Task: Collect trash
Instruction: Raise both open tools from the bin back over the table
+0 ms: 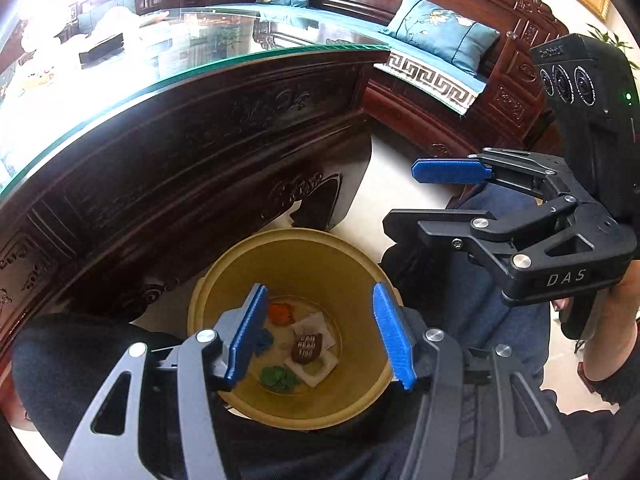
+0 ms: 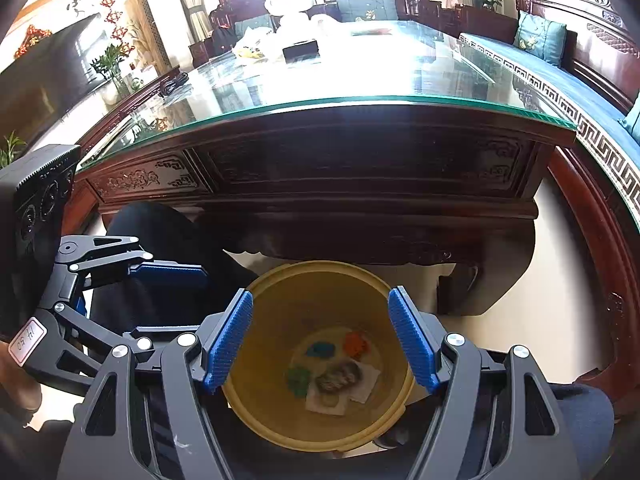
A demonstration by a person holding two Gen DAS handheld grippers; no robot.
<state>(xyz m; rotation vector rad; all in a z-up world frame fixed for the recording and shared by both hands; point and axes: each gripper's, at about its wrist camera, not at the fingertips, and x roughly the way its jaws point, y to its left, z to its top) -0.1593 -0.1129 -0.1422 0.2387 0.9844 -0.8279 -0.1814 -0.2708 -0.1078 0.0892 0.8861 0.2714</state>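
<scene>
Left gripper (image 1: 320, 332): hangs over the yellow bin (image 1: 352, 408), blue pads spread, nothing between them. Right gripper (image 2: 320, 340): jaws wide apart, empty, also above the bin.

Bin contents, lying on the bottom: an orange scrap (image 1: 280, 312), a green scrap (image 1: 278, 378), a blue scrap (image 2: 322, 349), white paper squares (image 1: 316, 372) and a brown wrapper (image 1: 306, 348) on top of the white paper. The left wrist view shows lettering on the wrapper; in the right wrist view it is blurred. The blue scrap is largely hidden behind the left pad in the left wrist view and plainly seen from the right.

The bin stands on a pale floor (image 1: 384, 184), between the person's dark-clothed legs (image 1: 80, 360) and just in front of a carved dark wood table (image 2: 360, 168) with a glass top (image 2: 320, 80).

The left wrist view alone shows the right gripper from the side, held in a hand (image 1: 624, 304). The right wrist view alone shows clutter on the far tabletop, including a black box (image 2: 301, 49) and pale bags (image 2: 288, 4). A blue-cushioned wooden bench (image 2: 560, 64) runs along the table's far side.
</scene>
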